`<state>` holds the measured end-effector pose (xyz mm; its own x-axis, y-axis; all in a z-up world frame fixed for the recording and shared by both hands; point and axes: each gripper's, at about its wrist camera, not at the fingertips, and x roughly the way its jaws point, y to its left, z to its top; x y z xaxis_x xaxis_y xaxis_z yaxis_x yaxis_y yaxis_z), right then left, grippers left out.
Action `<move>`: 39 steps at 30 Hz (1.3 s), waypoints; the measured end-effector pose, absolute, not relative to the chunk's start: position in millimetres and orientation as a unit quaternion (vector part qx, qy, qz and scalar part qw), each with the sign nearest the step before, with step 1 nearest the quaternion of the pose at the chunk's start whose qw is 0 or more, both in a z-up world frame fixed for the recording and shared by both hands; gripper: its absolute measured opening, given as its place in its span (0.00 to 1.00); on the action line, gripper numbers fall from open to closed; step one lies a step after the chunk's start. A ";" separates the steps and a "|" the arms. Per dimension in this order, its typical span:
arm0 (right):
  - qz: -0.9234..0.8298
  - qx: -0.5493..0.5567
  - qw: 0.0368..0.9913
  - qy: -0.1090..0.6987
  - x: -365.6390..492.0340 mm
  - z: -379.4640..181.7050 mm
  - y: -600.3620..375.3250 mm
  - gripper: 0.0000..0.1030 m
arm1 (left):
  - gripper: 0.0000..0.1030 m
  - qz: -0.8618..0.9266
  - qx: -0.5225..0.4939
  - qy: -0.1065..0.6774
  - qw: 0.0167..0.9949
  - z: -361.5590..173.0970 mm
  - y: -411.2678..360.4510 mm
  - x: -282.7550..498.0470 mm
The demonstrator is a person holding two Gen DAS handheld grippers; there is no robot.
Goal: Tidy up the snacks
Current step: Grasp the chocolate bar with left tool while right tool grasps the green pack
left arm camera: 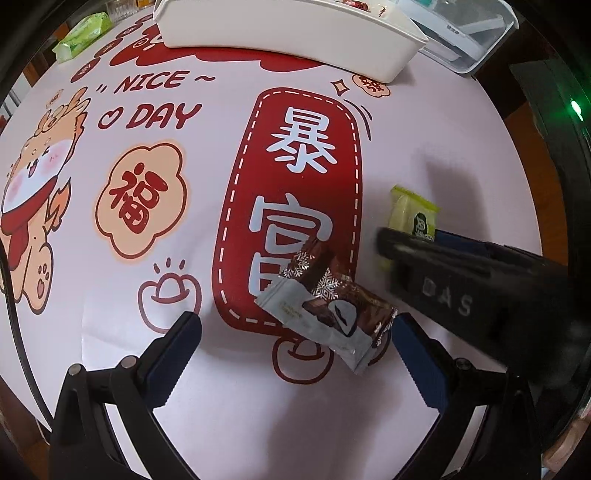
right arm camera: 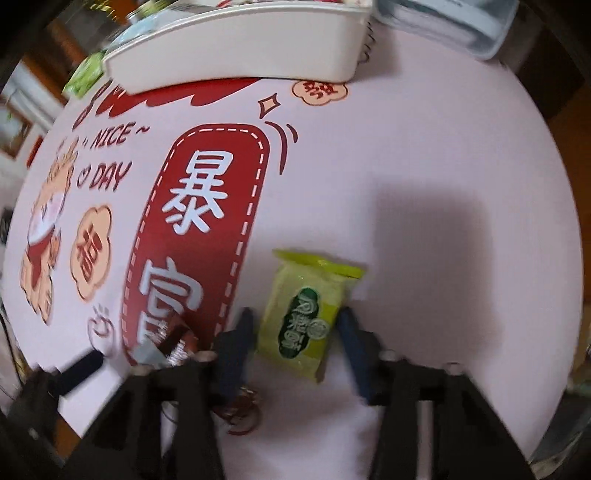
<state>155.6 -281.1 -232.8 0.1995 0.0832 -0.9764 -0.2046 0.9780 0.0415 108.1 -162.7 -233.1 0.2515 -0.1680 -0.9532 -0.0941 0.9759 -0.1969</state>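
Observation:
A brown and silver snack packet (left arm camera: 325,306) lies flat on the printed tablecloth between the fingers of my left gripper (left arm camera: 295,325), nearer the right finger. That gripper is open and points down at it. A yellow-green snack packet (right arm camera: 303,314) lies between the blue pads of my right gripper (right arm camera: 295,328). The right pad sits at its edge, a thin gap shows on the left, and the jaws stand open. The left wrist view shows the same packet (left arm camera: 410,214) partly under the right gripper's black fingers (left arm camera: 443,273). The brown packet (right arm camera: 173,343) shows blurred at the lower left.
A white tray (left arm camera: 295,37) (right arm camera: 240,48) stands at the table's far side, with a clear plastic box (left arm camera: 472,37) (right arm camera: 461,22) to its right. A green packet (left arm camera: 83,35) lies at the far left. The pink tablecloth (left arm camera: 424,140) reaches the round table's edge.

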 end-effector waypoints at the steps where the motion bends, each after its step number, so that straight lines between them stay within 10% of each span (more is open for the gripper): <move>1: 0.104 -0.038 0.773 0.624 155.1 -232.3 -287.0 0.40 | 0.99 -0.022 -0.108 0.611 0.784 -233.2 -163.1 109.4; 39: 0.082 0.073 0.772 0.626 124.3 -229.5 -364.8 0.40 | 0.86 0.053 -0.217 0.625 0.748 -246.6 -161.7 138.8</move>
<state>124.3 -364.8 -229.5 0.2035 0.2188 -0.9543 -0.0356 0.9757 0.2161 138.8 -161.7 -246.6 0.2120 -0.1915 -0.9583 -0.3502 0.9006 -0.2575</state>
